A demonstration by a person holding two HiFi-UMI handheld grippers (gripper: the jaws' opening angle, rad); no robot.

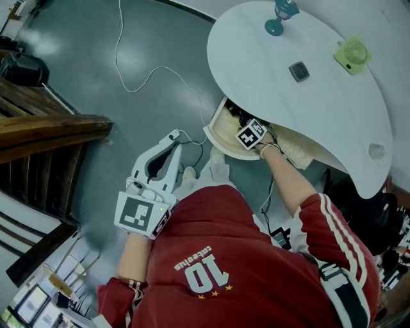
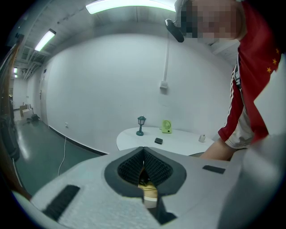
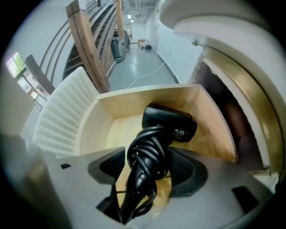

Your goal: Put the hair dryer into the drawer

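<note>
Pale wood lines the open drawer [image 3: 134,100], which stands pulled out from under the white table [image 1: 320,115]. Inside its walls is the black hair dryer [image 3: 172,123], its barrel toward the back panel and its cord [image 3: 145,145] wound in loops round the handle. Whether the dryer rests on the drawer floor cannot be told.

My right gripper [image 3: 148,167] points steeply down into the drawer. Its jaws stand wide apart, and the cord-wrapped handle runs up between them. The right pad lies close against the loops. A strip of wood shows between the left pad [image 3: 109,165] and the cord, so the pads do not clamp the handle. In the head view only this gripper's marker cube and my forearm show above the drawer rim [image 1: 210,131].

My left gripper [image 1: 174,136] is held out over the grey-green floor [image 1: 96,77], well apart from the drawer, with its jaws brought together at the tips and nothing between them.

On the tabletop stand a teal lamp [image 1: 280,16] and a green fan [image 1: 351,54]. A white cable [image 1: 147,73] trails across the floor.
</note>
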